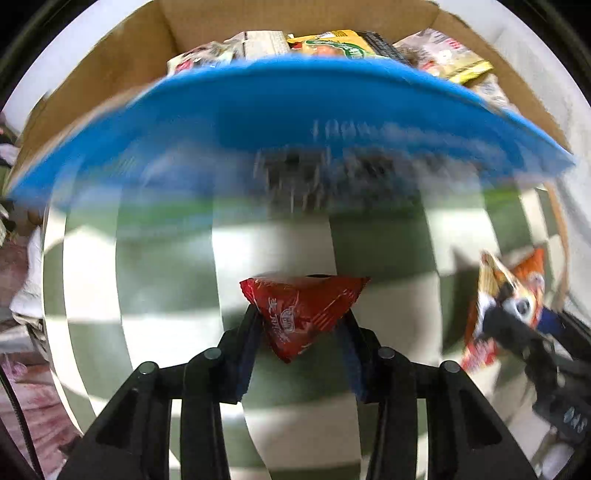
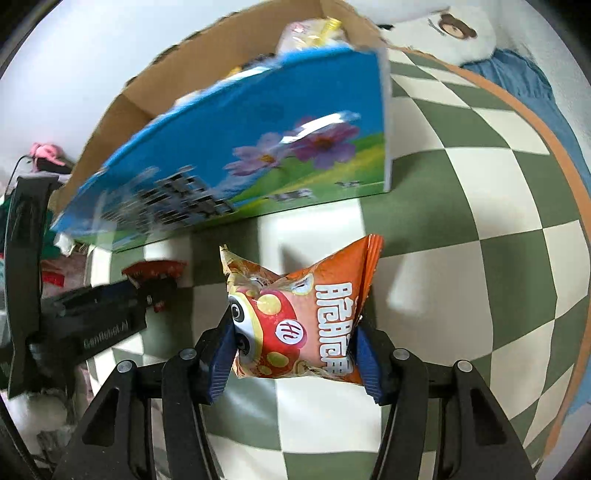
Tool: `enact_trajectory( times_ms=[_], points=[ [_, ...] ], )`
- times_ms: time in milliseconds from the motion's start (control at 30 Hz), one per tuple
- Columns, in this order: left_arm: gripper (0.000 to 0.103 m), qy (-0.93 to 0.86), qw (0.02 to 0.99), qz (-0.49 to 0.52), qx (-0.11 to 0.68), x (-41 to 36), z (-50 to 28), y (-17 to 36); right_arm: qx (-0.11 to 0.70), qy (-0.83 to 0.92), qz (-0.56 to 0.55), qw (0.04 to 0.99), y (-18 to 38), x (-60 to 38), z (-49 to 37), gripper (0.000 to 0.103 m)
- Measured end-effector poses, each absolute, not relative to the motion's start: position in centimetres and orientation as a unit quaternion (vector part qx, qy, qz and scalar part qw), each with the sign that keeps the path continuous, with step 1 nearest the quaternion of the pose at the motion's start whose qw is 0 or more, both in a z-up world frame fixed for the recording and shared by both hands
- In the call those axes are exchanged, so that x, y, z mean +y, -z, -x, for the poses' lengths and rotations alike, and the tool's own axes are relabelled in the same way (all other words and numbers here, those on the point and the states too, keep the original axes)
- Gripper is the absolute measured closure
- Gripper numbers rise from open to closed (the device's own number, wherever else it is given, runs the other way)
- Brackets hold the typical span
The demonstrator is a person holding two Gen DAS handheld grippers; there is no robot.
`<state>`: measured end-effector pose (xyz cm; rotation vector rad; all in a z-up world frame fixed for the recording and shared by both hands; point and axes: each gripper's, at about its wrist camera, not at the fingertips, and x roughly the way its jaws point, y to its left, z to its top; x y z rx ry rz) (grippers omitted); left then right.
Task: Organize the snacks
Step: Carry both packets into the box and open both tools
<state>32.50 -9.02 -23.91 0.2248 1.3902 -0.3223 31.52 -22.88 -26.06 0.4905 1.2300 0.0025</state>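
Note:
My left gripper [image 1: 301, 321] is shut on a small red triangular snack packet [image 1: 303, 314] and holds it above the checkered cloth, in front of the blue cardboard box [image 1: 295, 122]. My right gripper [image 2: 295, 332] is shut on an orange snack bag [image 2: 299, 325] with a cartoon face, also held before the box [image 2: 240, 147]. The box is open on top and holds several snack packets [image 1: 332, 46]. The right gripper with the orange bag shows at the right of the left wrist view [image 1: 509, 314]. The left gripper with the red packet shows at the left of the right wrist view [image 2: 147, 284].
A green and white checkered cloth [image 2: 461, 229] with an orange border covers the surface. A white plush with a bear face [image 2: 458, 29] and blue fabric [image 2: 524, 74] lie beyond the cloth's far right. Clutter and pink items [image 2: 46, 151] sit at the left.

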Motion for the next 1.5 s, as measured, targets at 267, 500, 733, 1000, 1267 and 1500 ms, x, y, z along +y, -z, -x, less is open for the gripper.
enact_trajectory(
  times_ms=[267,500,733,1000,1267,1500],
  points=[
    [0.065,0.186,0.767,-0.031,0.614,-6.6,-28.8,15.3,0.516,-0.047,-0.228,0.824,17.9,-22.3,-30.1,0.044],
    [0.064,0.183,0.813,-0.026,0.552,-7.3,-36.2,7.7,0.476,-0.059,-0.193,0.856,10.8,-24.4,-36.5,0.044],
    [0.064,0.149,0.792,-0.055,0.59,-8.6,-44.9,11.1,0.516,-0.046,-0.188,0.834,12.9,-24.7,-43.9,0.044],
    [0.051,0.105,0.732,-0.051,0.671,-8.4,-47.7,17.4,0.595,-0.015,-0.165,0.787,18.0,-23.7,-47.0,0.0],
    [0.005,0.097,0.748,-0.063,0.653,-8.1,-46.0,17.4,0.582,0.051,-0.116,0.803,17.6,-24.6,-44.9,0.0],
    [0.004,0.099,0.781,-0.049,0.615,-6.9,-43.2,14.5,0.553,0.074,-0.1,0.824,15.1,-24.9,-42.0,0.0]
  ],
)
